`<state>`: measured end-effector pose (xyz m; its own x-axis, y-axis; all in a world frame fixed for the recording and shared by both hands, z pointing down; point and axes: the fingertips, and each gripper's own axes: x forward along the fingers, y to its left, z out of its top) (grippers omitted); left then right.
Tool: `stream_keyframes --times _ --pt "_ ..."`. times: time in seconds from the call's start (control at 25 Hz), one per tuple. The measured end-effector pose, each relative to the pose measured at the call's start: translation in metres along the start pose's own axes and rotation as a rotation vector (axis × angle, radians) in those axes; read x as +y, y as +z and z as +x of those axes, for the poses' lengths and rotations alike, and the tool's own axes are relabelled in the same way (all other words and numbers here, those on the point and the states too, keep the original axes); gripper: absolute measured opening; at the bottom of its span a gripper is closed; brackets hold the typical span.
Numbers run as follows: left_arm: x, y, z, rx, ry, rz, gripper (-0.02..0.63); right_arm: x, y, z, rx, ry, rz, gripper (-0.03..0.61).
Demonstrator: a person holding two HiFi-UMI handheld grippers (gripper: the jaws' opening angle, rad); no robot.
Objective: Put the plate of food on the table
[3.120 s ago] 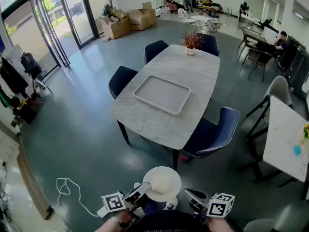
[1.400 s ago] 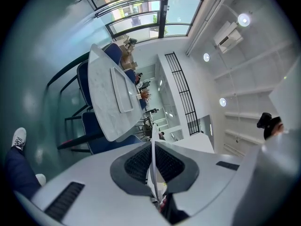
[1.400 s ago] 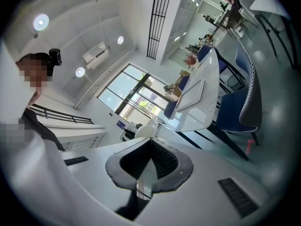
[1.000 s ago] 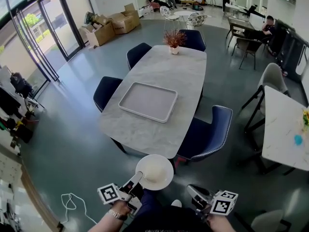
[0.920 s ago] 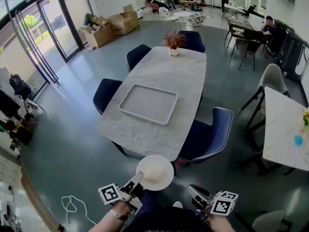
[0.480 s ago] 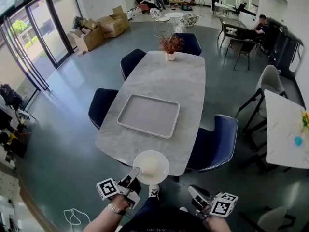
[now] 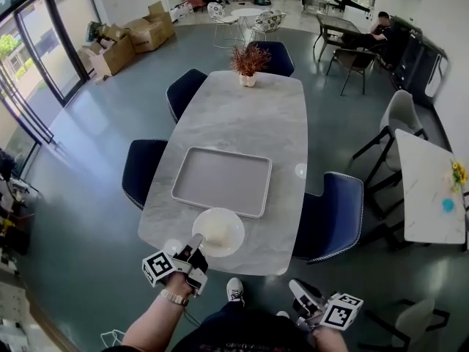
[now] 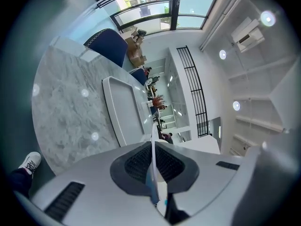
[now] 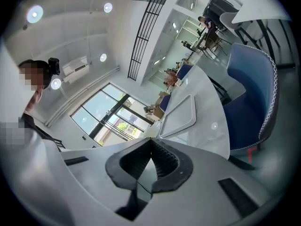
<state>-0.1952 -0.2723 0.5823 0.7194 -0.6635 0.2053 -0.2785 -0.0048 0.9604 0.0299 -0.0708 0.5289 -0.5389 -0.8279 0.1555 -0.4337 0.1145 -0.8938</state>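
A white plate (image 7: 218, 232) is seen pinched by its near rim in the left tool (image 7: 196, 248), above the near end of the grey marble table (image 7: 267, 119). The plate is placed just short of the table's near edge, its far rim meeting the near edge of a grey tray (image 7: 222, 178) laid across the table's middle. A pale heap is shown at the plate's centre; what it is cannot be made out. Whether the plate is resting on the table or held just over it cannot be told.

In the left gripper view the plate (image 8: 153, 140) is seen edge-on, clamped between the two ribbed pads of the left tool (image 8: 153, 173), with the table (image 8: 66, 112) and the tray (image 8: 123, 111) spread out beyond it.

The right tool (image 7: 298, 290) is held low, off the table's near right corner and well apart from the plate. In the right gripper view the jaws of the right tool (image 9: 149, 147) are pressed together with nothing between them.

A potted plant (image 7: 248, 59) is set at the table's far end. Blue chairs are drawn up along both long edges, one (image 7: 333, 215) close to the near right corner.
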Motion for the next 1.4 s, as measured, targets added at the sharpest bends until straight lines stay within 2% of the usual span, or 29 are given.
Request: stream_keyframes --times 0.32,0.6,0.76,1.4 --pt "0.029 0.05 0.044 0.013 0.037 -0.033 0.018 0.001 -0.004 0.025 -0.058 -0.064 0.012 0.011" --pt "0.062 0.086 0.089 -0.008 0.107 -0.075 0.018 0.0 -0.002 0.024 -0.126 -0.123 0.028 0.011" --pt "0.076 0.098 0.116 -0.014 0.151 -0.089 0.018 -0.002 -0.005 0.019 -0.151 -0.159 0.029 0.011" --pt "0.107 0.121 0.188 -0.005 0.286 -0.031 0.018 -0.013 -0.013 0.001 -0.25 -0.246 0.085 0.011"
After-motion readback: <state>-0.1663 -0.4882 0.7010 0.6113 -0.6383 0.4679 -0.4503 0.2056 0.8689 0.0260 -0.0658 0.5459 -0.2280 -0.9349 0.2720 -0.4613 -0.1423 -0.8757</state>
